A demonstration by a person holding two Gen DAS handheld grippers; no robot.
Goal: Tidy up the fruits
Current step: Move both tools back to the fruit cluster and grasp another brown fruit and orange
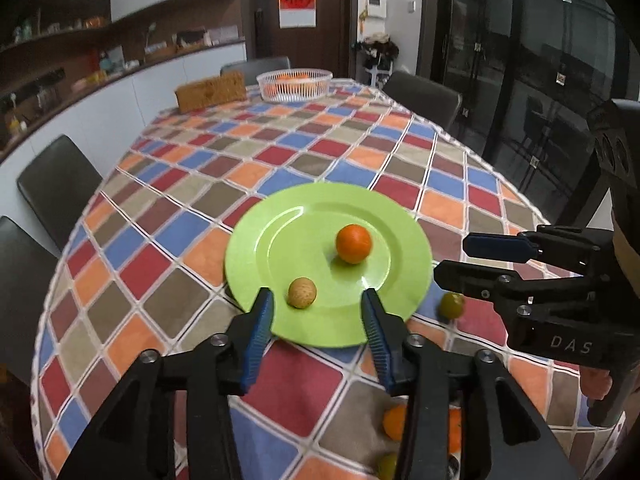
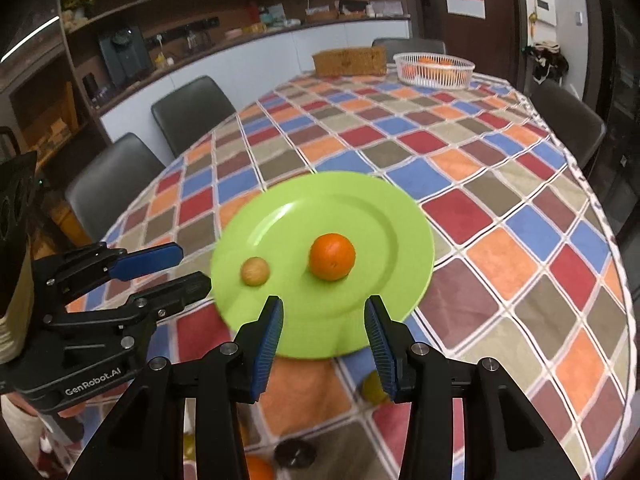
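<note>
A green plate lies on the checked tablecloth and holds an orange and a small tan round fruit. My left gripper is open and empty over the plate's near rim, beside the tan fruit. My right gripper is open and empty over the near rim, short of the orange. A yellow-green fruit lies on the cloth by the plate. More oranges lie near the table's front edge, partly hidden by the fingers.
A white basket with oranges and a woven box stand at the table's far end. Dark chairs surround the table. A dark round object lies near the front edge.
</note>
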